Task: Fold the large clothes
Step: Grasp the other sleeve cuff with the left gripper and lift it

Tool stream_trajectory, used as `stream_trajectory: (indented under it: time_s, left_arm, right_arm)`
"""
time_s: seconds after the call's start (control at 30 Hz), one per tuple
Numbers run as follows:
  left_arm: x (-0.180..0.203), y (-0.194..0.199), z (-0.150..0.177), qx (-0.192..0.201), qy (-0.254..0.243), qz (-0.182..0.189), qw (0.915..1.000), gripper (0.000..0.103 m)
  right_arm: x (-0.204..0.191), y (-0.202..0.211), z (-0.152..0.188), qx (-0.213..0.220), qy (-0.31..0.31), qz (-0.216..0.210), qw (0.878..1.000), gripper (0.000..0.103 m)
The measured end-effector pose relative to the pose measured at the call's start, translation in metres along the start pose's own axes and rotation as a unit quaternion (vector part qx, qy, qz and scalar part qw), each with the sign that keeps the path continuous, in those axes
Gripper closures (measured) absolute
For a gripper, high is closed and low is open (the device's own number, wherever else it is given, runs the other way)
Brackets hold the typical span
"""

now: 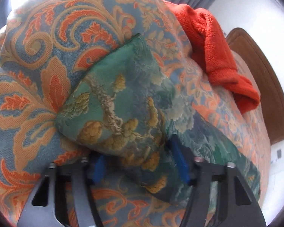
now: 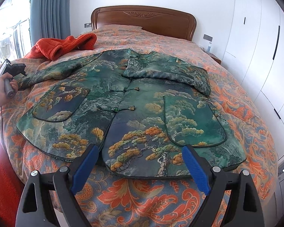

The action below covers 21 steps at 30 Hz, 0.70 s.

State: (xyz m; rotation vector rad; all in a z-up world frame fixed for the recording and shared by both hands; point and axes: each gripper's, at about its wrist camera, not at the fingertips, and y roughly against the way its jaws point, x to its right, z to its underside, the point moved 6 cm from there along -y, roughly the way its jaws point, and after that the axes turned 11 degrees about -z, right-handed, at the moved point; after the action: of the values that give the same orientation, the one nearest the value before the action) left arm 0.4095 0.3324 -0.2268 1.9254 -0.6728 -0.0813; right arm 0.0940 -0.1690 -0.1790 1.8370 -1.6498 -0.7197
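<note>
Closest to the lens on the left wrist: left gripper [image 1: 139,165], jaws narrow and pinched on the cuff of the outstretched sleeve [image 1: 123,98], padded fabric bunched between the blue pads, patterned bedspread [image 1: 37,56] underneath. Further right, orange fleece [image 1: 217,47] heaped near the bed's edge, unfolded, well apart from the work. Next, green brocade jacket [image 2: 134,104] laid front-up and buttoned across the bed. At its near hem, right gripper [image 2: 140,162] hovering wide and empty, touching nothing. Toward the right, other sleeve [image 2: 170,71] already folded in across the chest.

Judged early to midway: one sleeve in, one gripped but not yet brought over, body not yet folded, fleece untouched.

No box, basket or drawer in view; only two patch pockets [image 2: 60,102] on the jacket, lying flat, contents not visible.
</note>
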Motion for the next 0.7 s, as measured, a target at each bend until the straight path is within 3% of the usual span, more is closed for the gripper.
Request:
stream_trajectory:
  time_s: [0.03, 0.07, 0.2, 0.3, 0.5, 0.63, 0.7]
  left_arm:
    - [0.004, 0.000, -0.001, 0.003, -0.014, 0.004, 0.9999, 0.085]
    - [0.009, 0.002, -0.002, 0.008, -0.033, 0.004, 0.9994, 0.089]
    - [0.040, 0.050, 0.002, 0.098, -0.127, -0.017, 0.9869, 0.092]
    - [0.086, 0.102, 0.009, 0.168, -0.207, 0.004, 0.9637, 0.093]
    - [0.191, 0.210, 0.089, 0.286, -0.379, 0.071, 0.8775, 0.092]
    - [0.243, 0.246, 0.169, 0.311, -0.470, 0.112, 0.8185, 0.092]
    - [0.259, 0.250, 0.215, 0.305, -0.511, 0.126, 0.7936, 0.092]
  right_arm:
    - [-0.003, -0.001, 0.000, 0.000, 0.002, -0.003, 1.000, 0.011]
    - [-0.005, -0.001, -0.001, 0.000, 0.003, -0.006, 1.000, 0.011]
    - [-0.012, -0.003, 0.000, 0.001, -0.001, -0.022, 1.000, 0.011]
    - [-0.013, -0.002, 0.002, 0.003, -0.010, -0.031, 0.999, 0.011]
    - [-0.005, 0.002, 0.007, 0.008, -0.024, -0.035, 0.999, 0.011]
    - [0.013, 0.013, 0.008, 0.023, -0.048, -0.028, 0.998, 0.011]
    - [0.022, 0.019, 0.011, 0.028, -0.057, -0.021, 0.998, 0.011]
